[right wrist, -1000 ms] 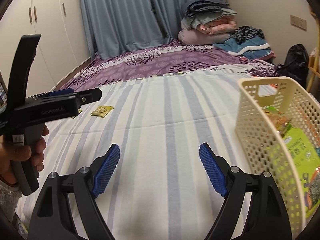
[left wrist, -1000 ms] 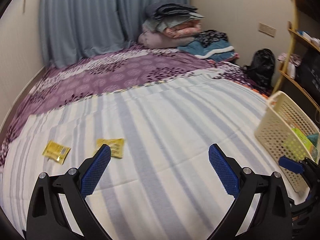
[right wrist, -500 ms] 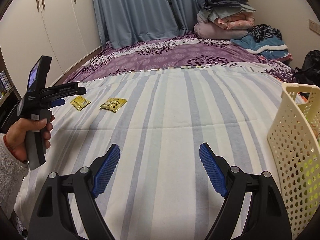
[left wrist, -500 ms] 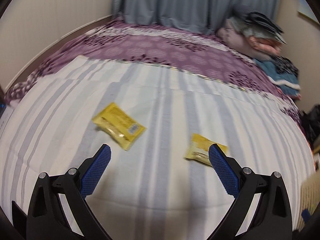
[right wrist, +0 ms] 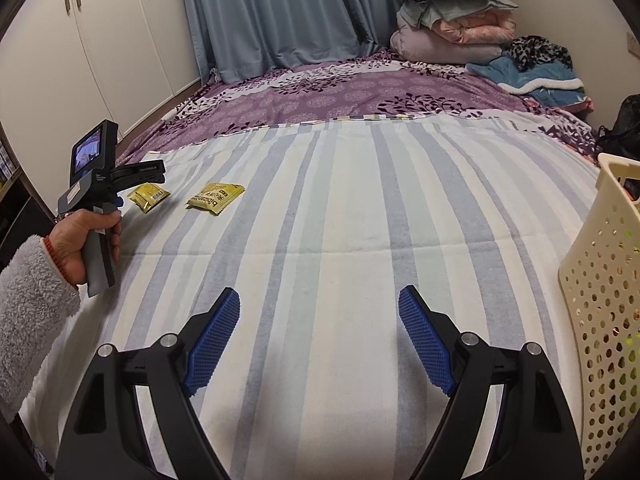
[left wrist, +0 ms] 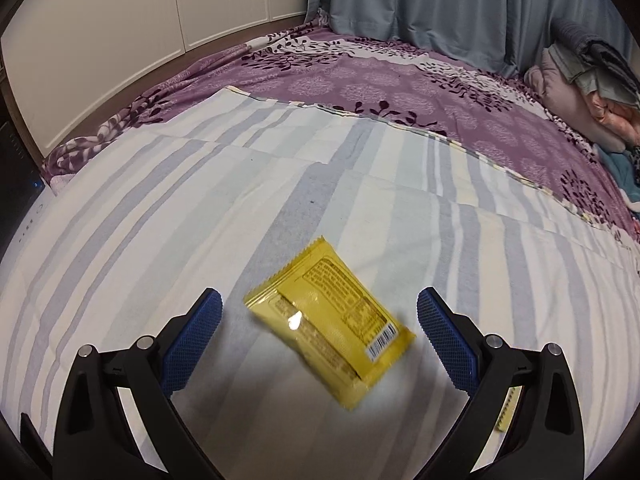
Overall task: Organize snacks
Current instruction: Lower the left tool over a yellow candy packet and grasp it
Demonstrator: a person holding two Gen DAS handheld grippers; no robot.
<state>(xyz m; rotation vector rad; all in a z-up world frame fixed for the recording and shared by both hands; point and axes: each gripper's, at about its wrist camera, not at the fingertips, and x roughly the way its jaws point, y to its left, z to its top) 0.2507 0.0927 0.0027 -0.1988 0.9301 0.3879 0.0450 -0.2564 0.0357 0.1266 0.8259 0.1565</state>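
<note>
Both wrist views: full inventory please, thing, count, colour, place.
snack packets: 2, yellow, on the striped sheet; one between the left gripper's open fingers, other beside it
basket: 1, cream, perforated, right edge of the bed, contents unclear
striped sheet: 1, white and blue-grey, over the bed
purple bedspread: 1, floral, behind the sheet
folded bedding: 1 pile, mixed colours, far end
curtains: blue-grey, far wall
wardrobe doors: white, left
left gripper: black, blue pads, open
right gripper: black, blue pads, open, above bare sheet

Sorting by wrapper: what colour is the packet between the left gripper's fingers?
Yellow packet, clearest in the left wrist view.
</note>
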